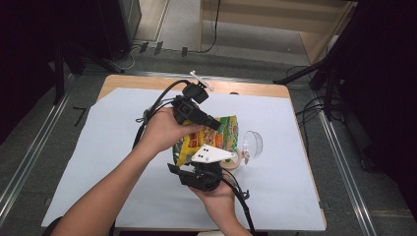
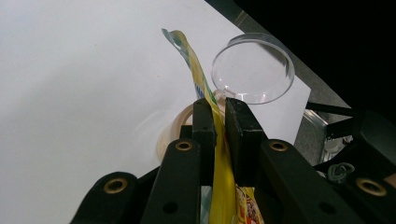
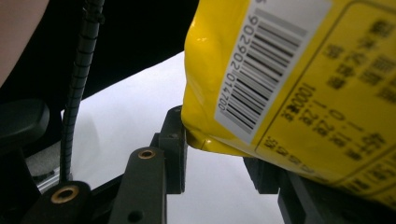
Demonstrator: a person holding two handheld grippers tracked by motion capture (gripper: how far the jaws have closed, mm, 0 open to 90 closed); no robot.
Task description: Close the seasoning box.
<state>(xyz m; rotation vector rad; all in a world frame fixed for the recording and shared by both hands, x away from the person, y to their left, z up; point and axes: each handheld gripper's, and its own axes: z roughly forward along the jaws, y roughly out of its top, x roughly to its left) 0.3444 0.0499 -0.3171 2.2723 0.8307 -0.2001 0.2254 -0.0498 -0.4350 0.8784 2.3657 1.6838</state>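
Tongs from both hands meet on a yellow snack bag (image 1: 209,140) held above the white-covered counter (image 1: 98,147) at mid-frame in the high view: the left tongs (image 1: 216,123) pinch its thin top seal, while the right tongs (image 1: 194,172) straddle its lower corner, clamped as far as can be judged. Such a bag is likely light, soft and crinkly with slick film, so the flat sealed edges look the surest hold. At upper right, the left gripper view (image 2: 219,126) shows the seal squeezed between its pads, a clear round dish (image 2: 253,67) and a tape roll (image 2: 175,130) beyond. From beneath, the right gripper view (image 3: 219,163) shows the barcode (image 3: 268,60).
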